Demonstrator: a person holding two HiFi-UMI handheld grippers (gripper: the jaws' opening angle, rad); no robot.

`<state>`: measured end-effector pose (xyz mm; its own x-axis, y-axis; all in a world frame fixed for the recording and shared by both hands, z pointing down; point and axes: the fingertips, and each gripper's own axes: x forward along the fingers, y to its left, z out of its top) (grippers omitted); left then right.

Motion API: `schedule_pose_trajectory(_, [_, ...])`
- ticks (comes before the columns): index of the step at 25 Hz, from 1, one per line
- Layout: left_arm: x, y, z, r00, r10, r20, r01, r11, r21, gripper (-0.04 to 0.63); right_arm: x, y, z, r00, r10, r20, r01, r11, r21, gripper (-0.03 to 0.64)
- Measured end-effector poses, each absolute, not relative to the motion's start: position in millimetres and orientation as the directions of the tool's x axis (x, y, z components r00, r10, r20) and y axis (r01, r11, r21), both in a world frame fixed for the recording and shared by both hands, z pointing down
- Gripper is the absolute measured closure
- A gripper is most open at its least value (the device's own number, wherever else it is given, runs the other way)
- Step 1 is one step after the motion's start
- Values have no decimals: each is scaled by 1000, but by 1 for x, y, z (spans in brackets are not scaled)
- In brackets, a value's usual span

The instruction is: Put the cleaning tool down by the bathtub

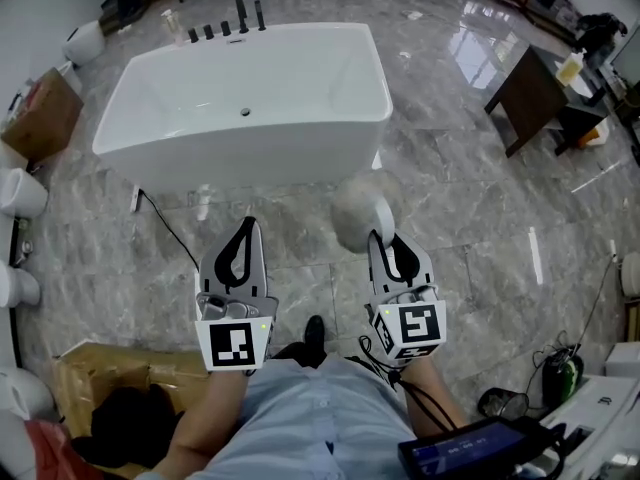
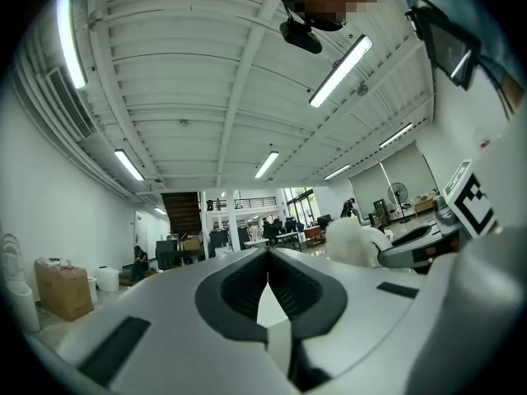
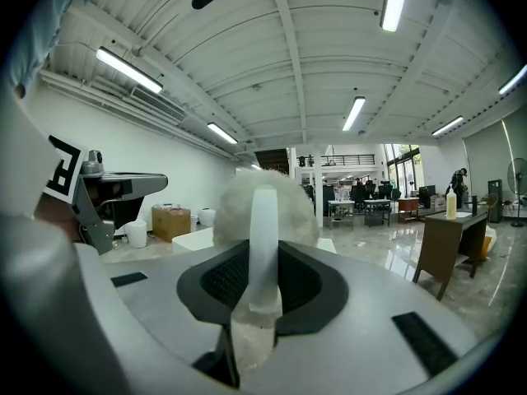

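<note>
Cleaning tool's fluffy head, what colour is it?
White, slightly off-white fluff; the cleaning tool's head shows best in the right gripper view.

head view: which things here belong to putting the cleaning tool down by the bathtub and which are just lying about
Belongs to the job:
- cleaning tool, gripped in the right claw
- bathtub

Just lying about:
- cardboard box
- wooden table
- bottle on that table
- black cable on the floor

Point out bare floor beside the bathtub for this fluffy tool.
Free: grey marble floor between the white freestanding bathtub and the dark wooden table. Crowded: the tub's left, with a black cable and brown cardboard box.
</note>
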<state>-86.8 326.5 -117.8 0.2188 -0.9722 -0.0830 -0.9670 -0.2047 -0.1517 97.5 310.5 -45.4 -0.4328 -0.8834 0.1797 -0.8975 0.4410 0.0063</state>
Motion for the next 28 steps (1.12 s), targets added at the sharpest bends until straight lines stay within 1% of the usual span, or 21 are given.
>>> schedule_pose_trajectory(5, [-90,290,-128,239,-964,-113,-962,-220,-159,578,97,275,-57,-415,-898,146,-906,423,24,525])
schedule_pose_trajectory(12, [-75,247,-119,270,-958,-95,-954,-253,-164,578,119,236,-56,-372,-917,143,-925,379,22,525])
schedule_pose_trajectory(15, [-61,226,-107,293,-954,-69,-943,-276,-186,578,133,216,-48,-362,-919,159,-929,369,13,525])
schedule_pose_trajectory(20, [-28,168,-96,307,-950,-49,-944,-298,-141,578,160,160,-27,-350,-917,193,-935,355,-8,525])
schedule_pose_trajectory(28, [18,58,-60,294,-955,27,-943,-295,-156,578,205,52,18,-390,-881,266,-919,390,-57,525])
